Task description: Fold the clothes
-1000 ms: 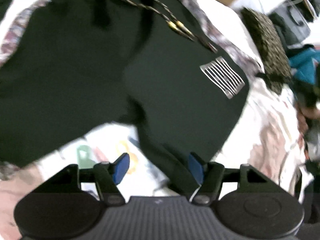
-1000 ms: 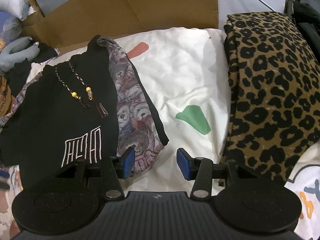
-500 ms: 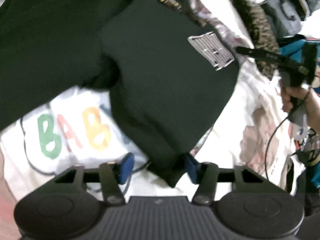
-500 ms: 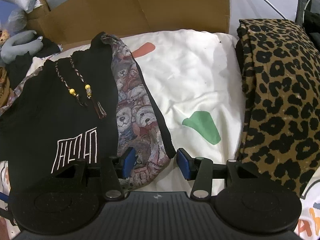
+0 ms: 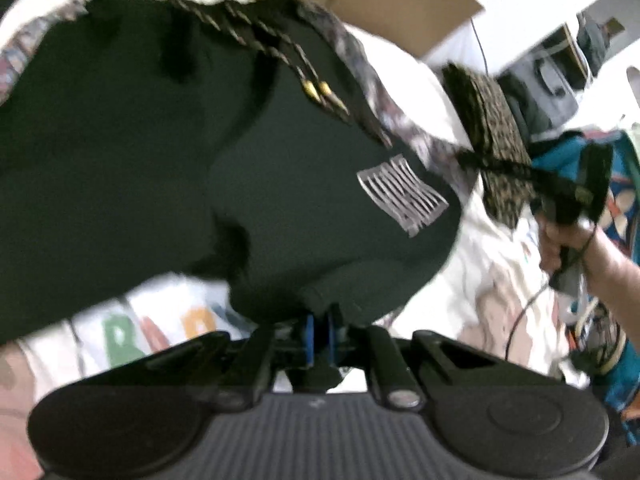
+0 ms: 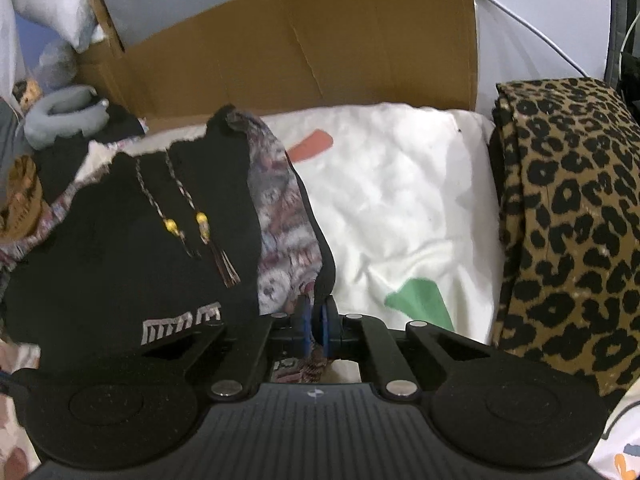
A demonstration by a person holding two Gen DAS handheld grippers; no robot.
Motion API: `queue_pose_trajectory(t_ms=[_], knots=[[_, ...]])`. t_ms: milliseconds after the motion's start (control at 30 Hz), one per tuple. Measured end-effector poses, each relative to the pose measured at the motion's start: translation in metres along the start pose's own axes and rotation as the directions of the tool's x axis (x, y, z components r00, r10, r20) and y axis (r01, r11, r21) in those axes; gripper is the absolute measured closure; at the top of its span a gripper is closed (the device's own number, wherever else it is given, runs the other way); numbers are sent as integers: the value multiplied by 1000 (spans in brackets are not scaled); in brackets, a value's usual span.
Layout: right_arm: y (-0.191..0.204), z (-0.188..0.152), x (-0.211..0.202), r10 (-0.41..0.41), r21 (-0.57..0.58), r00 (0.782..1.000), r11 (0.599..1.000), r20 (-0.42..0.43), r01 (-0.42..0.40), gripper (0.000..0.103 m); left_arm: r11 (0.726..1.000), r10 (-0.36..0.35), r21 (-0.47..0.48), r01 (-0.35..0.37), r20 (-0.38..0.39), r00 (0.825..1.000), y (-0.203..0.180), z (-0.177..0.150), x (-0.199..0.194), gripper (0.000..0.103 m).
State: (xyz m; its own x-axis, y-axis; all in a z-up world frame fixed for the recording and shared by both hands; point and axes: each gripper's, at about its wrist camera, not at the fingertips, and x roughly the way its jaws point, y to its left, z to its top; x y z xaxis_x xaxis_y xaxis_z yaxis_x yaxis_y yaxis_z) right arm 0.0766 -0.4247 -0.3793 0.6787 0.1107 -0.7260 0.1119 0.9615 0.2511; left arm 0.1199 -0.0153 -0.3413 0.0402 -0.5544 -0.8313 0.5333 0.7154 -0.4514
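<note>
Black shorts [image 5: 168, 148] with a braided drawstring, a white embroidered logo and a bear-print side panel lie on a white printed bedsheet [image 6: 400, 200]. In the right wrist view the shorts [image 6: 132, 264] are at the left. My left gripper [image 5: 318, 334] is shut on the lower hem of one black leg. My right gripper [image 6: 315, 326] is shut on the hem at the bear-print side panel [image 6: 280, 240]. The right gripper and the hand holding it also show at the right in the left wrist view [image 5: 568, 204].
A folded leopard-print garment [image 6: 572, 232] lies at the right of the bed. A brown cardboard sheet [image 6: 304, 52] stands behind the bed. A grey plush item [image 6: 64, 116] and other clutter sit at the far left.
Both grippers were open near the shorts' hem and have now closed on it, the left on the black leg, the right on the bear-print edge.
</note>
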Motion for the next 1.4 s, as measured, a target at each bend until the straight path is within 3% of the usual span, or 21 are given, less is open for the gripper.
queue_pose_trajectory(t_ms=[200,433,733,767,867,900,967,1000,1167,1400], knots=[[-1,24,12,36,59,999,998,26,-37,99,998,40,-50,-36,79,996,21,23,-11,96],[15,54,42,56,37,998,998,32,-58,99,992,78,-109,-64,134,988,42,34,-10,96],[22,75,95,0,60,1000,998,-27,2,96,966,156,-229,-124,126,980,72,38,8,92],[22,76,100,-6,71,999,997,-41,9,92,964,155,-233,-125,118,981,75,38,11,91],[17,78,98,3,107,999,994,-37,1,56,960,148,-254,-117,108,983,80,40,11,87],[15,79,92,7,114,1000,993,-14,-5,52,960,144,-257,-112,108,984,80,40,8,85],[11,82,82,8,131,1000,991,21,-10,50,960,142,-258,-109,115,983,80,39,1,67],[9,84,77,6,141,999,990,33,-10,50,961,144,-256,-110,121,982,79,38,-4,64],[-1,79,56,20,182,996,983,86,-35,50,960,141,-261,-100,143,980,79,34,-23,60],[-4,43,45,44,129,998,990,38,-48,50,965,118,-249,-78,146,982,81,19,-41,60]])
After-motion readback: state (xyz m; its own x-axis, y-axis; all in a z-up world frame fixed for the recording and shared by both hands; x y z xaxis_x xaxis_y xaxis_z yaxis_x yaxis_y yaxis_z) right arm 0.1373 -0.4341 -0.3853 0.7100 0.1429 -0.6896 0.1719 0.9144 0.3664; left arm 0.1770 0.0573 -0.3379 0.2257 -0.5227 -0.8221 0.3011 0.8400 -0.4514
